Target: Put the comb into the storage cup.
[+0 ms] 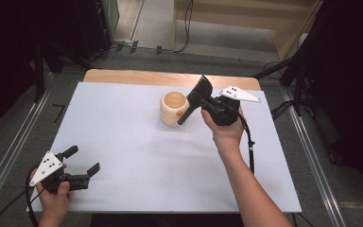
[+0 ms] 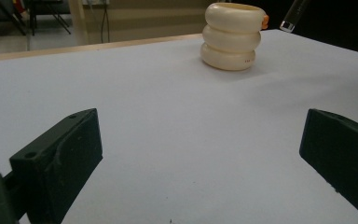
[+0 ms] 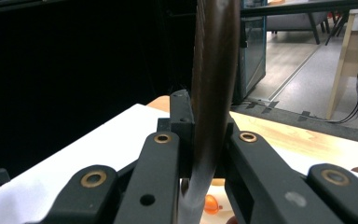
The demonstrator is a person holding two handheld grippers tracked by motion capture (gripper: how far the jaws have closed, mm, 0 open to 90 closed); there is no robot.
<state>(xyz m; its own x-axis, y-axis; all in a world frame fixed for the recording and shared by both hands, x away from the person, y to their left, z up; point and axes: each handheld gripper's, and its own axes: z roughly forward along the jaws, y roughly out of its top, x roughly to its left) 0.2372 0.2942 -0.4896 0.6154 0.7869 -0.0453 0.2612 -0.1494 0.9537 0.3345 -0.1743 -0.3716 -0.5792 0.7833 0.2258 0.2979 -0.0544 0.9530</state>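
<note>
Now – right hand-held gripper [image 1: 203,101] grasping spatula [image 1: 199,92] | cup [image 1: 174,108] mid-table | left hand-held gripper [image 1: 82,161] released

Ribbed cream cup [image 1: 173,108] glossy, smooth; spatula [image 1: 196,97] dark, matt; table [image 1: 123,137] matt white.

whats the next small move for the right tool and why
Probably lower the spatula a little so its handle end drops inside the cream cup. The right tool is shut on the spatula, which tilts over the cup's rim with its broad blade up. The left tool rests open, apart.
</note>
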